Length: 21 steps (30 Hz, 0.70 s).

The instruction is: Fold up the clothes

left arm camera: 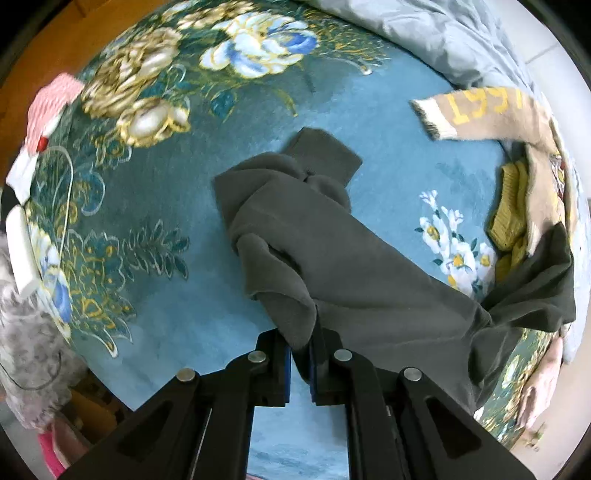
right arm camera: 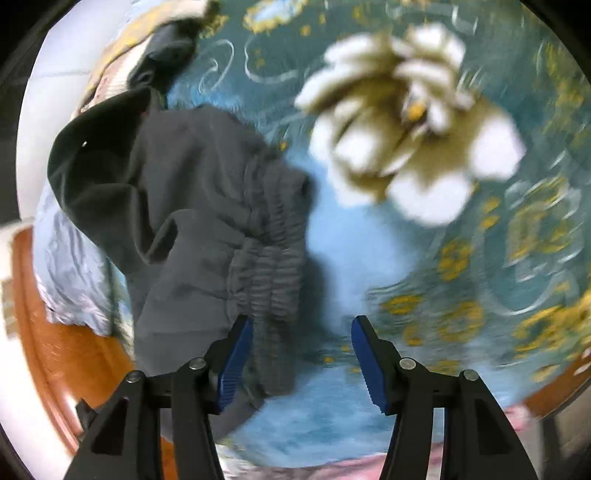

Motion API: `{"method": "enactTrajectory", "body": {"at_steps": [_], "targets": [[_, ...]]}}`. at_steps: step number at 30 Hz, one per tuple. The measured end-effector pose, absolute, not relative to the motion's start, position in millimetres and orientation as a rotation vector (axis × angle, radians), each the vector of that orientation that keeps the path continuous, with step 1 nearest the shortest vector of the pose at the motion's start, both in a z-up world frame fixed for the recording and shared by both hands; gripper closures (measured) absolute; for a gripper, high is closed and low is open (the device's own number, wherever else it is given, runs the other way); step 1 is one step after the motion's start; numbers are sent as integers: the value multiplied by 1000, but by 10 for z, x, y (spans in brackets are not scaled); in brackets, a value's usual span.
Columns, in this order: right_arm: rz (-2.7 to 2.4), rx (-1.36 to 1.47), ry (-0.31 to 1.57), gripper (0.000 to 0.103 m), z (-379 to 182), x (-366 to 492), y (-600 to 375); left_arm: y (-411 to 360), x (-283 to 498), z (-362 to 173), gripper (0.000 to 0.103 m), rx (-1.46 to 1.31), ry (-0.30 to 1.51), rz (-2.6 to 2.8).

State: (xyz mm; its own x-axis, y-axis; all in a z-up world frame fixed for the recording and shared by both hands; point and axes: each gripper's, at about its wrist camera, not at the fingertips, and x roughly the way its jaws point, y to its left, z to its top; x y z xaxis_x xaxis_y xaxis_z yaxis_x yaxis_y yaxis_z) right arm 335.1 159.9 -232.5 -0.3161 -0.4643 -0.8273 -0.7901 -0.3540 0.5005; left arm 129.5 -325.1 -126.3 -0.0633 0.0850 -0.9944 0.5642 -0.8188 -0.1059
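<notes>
Grey sweatpants (left arm camera: 325, 236) lie bunched across a blue floral rug (left arm camera: 177, 302), one leg end pointing away. My left gripper (left arm camera: 300, 350) is shut on a fold of the grey fabric, which hangs between its blue pads. In the right wrist view the same grey sweatpants (right arm camera: 192, 206) show their gathered elastic waistband (right arm camera: 269, 266). My right gripper (right arm camera: 302, 354) is open above the rug; the waistband lies against its left finger (right arm camera: 236, 354), while the right finger is free. This view is blurred by motion.
A beige sweater with yellow numbers (left arm camera: 491, 110), a mustard knit (left arm camera: 509, 218) and a dark garment (left arm camera: 535, 280) lie at the rug's right side. A pale blue quilt (left arm camera: 443, 33) sits at the far edge. Pink and white items (left arm camera: 44, 110) lie left. Wooden floor (right arm camera: 74, 350) borders the rug.
</notes>
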Motion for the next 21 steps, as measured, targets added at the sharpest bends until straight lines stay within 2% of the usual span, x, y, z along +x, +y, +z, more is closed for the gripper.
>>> {"method": "enactTrajectory", "body": {"at_steps": [5,13,14,16,21], "targets": [[1674,-1591,1705,43,-2564,3186,1498,-3215,1208,-1178,96,1888,635,-1977],[1685,-1571,1822,44,-2629,3005,1459,-3295,1167,-1065,96,1824,669,-1993],[1689,-1573,1831,47,-2622,2986,1460,-3303,1148,-1056,96,1817,666,-1992],[1720,-1592,1815,54,-2595,2968,1464,-3320,1110,-1037,96,1801,660,-1991],[1795,-1687,1719,52,-2584,2868,1476,-3278,910,-985,96,1772,585,-2024]]}}
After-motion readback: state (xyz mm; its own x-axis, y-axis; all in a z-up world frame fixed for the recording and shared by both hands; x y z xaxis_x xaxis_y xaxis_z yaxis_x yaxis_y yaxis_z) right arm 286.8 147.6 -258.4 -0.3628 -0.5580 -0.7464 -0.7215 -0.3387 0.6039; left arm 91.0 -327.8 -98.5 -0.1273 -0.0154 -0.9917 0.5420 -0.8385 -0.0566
